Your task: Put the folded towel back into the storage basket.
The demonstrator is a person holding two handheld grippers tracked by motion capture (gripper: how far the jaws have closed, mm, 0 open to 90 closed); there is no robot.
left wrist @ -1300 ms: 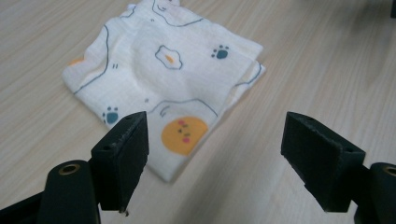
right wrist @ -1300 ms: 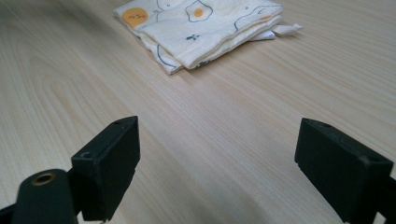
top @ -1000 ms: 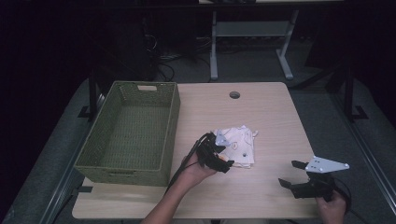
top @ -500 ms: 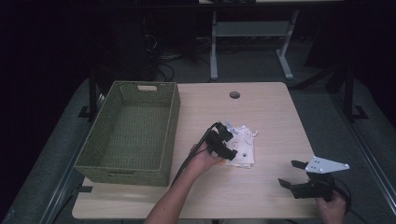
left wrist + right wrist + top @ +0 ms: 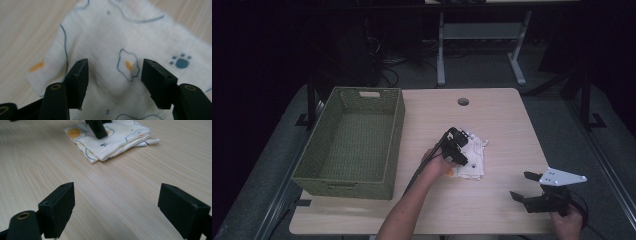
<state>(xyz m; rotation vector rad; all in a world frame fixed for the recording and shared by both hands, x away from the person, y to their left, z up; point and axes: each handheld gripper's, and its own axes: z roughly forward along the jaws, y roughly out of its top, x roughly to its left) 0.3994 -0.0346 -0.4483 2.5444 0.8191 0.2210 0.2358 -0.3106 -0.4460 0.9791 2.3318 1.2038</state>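
Note:
A folded white cloth point(image 5: 476, 159) printed with blue outlines, orange spots and a paw mark lies on the table right of centre. My left gripper point(image 5: 456, 146) points down onto its near-left part. In the left gripper view the cloth point(image 5: 105, 32) spreads under the jaws and my left gripper point(image 5: 115, 75) is open. Its jaws have just been closing, and a soft ridge of cloth rises between them without being pinched. My right gripper point(image 5: 521, 186) rests open near the front right corner. In its own view my right gripper point(image 5: 116, 205) has bare wood between its jaws and the cloth point(image 5: 117, 138) beyond.
A green woven basket point(image 5: 397, 130) stands on the left half of the wooden table point(image 5: 502, 115). A round cable hole point(image 5: 463, 101) sits near the far edge. Dark floor and a desk frame lie beyond the table.
My left gripper has moved away from the person and to the right, from the cloth's near-left edge onto the cloth. The right gripper has stayed where it was.

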